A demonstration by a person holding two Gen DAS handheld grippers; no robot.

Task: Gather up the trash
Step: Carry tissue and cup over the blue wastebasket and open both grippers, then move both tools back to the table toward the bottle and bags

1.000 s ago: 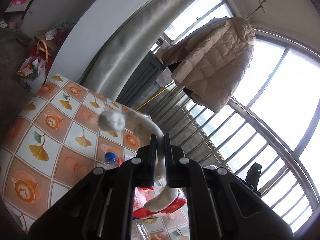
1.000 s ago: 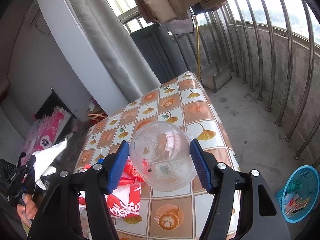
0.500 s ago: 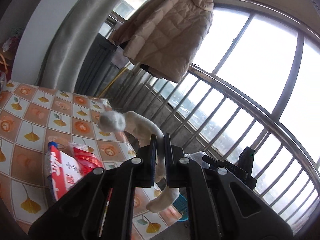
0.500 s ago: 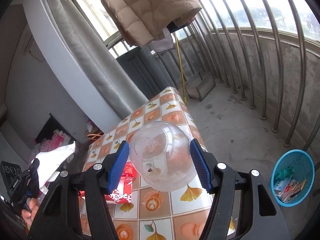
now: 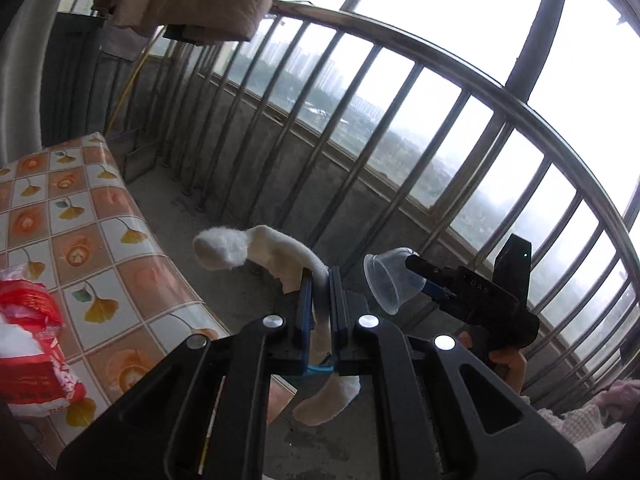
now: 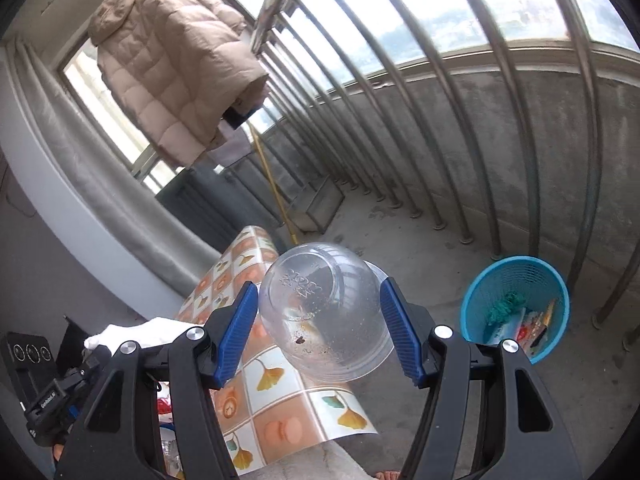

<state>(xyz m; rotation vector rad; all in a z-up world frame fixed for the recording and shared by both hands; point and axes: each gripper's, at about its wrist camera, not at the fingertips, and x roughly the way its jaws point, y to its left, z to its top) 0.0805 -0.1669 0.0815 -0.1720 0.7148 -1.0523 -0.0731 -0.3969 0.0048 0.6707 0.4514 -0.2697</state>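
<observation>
Balcony floor by the railing: both grippers have swung off the table toward the blue basket, left gripper clamping tissue, right gripper clamping clear cup; dropping comes next.

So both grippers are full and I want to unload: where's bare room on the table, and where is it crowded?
Bare tablecloth runs from the red snack bags to the far end and railing-side edge. The near end is crowded. The blue basket already holds trash but has room.

Grey concrete balcony floor, curved steel window bars, daylight, beige puffer coat hanging, ginkgo-patterned tablecloth table.
</observation>
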